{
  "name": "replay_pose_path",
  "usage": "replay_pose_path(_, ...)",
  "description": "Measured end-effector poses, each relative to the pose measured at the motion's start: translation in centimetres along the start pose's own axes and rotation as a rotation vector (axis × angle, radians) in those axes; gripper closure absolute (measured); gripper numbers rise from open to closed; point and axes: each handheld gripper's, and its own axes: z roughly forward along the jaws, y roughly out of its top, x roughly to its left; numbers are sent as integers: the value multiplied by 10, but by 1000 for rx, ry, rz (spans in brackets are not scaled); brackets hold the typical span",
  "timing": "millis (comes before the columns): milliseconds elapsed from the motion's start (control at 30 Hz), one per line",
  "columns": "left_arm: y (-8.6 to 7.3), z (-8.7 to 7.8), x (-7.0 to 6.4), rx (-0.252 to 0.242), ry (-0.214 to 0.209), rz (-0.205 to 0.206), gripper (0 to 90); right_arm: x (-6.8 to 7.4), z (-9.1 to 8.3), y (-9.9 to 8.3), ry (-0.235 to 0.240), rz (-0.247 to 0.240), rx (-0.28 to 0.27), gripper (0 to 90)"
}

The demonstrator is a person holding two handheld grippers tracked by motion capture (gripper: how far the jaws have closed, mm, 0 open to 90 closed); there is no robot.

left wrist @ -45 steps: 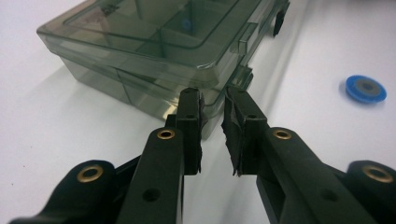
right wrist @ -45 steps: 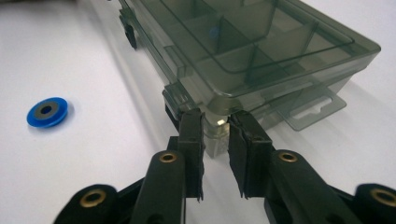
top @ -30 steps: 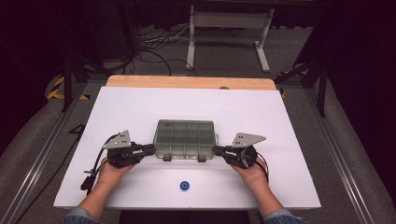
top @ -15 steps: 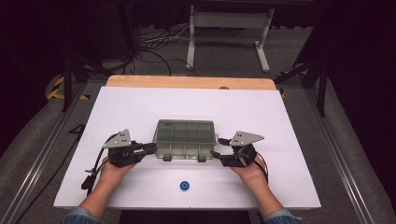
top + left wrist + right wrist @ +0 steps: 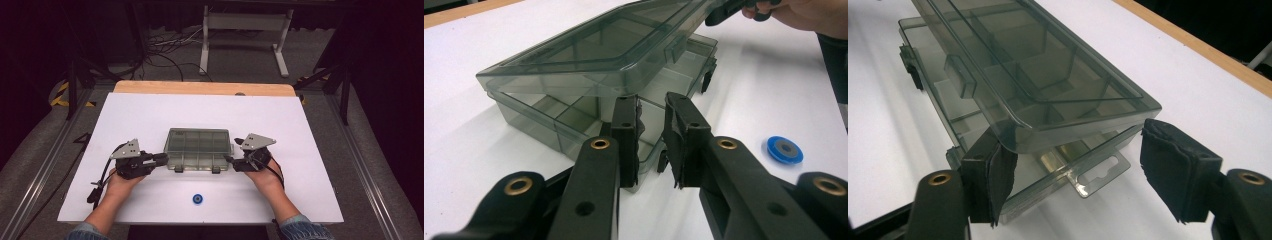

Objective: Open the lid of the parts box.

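A smoky clear compartment box (image 5: pixel 199 149) sits mid-worktop (image 5: pixel 150 115), left tongs (image 5: pixel 161 159) at its left end, right tongs (image 5: pixel 231 161) at its right. From above the lid looks flat — the gripper views show it lifted at the near edge, hinged at the far side. Left gripper view: left tongs (image 5: pixel 651 142) nearly closed, narrow gap, one jaw against the base's end wall, nothing clamped. Right gripper view: right tongs (image 5: pixel 1078 172) wide apart, one pad (image 5: pixel 993 177) under the raised lid's corner. Blue disc (image 5: pixel 198 199) lies near the front edge, apart from the box.
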Motion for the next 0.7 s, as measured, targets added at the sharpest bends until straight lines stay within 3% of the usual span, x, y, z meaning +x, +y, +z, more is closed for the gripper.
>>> replay_pose_path(200,0,1,-1,4,-24,-8,641,-4,-4,8,11,11,-25,313)
replay_pose_path(267,0,2,-2,13,-34,11,619,-5,-4,11,13,10,-31,313)
replay_pose_path(533,-1,13,-9,113,-42,53,531,-11,-6,28,20,1,-63,313)
replay_pose_path(700,-1,14,-9,120,-54,47,522,-19,-6,39,16,5,-84,313)
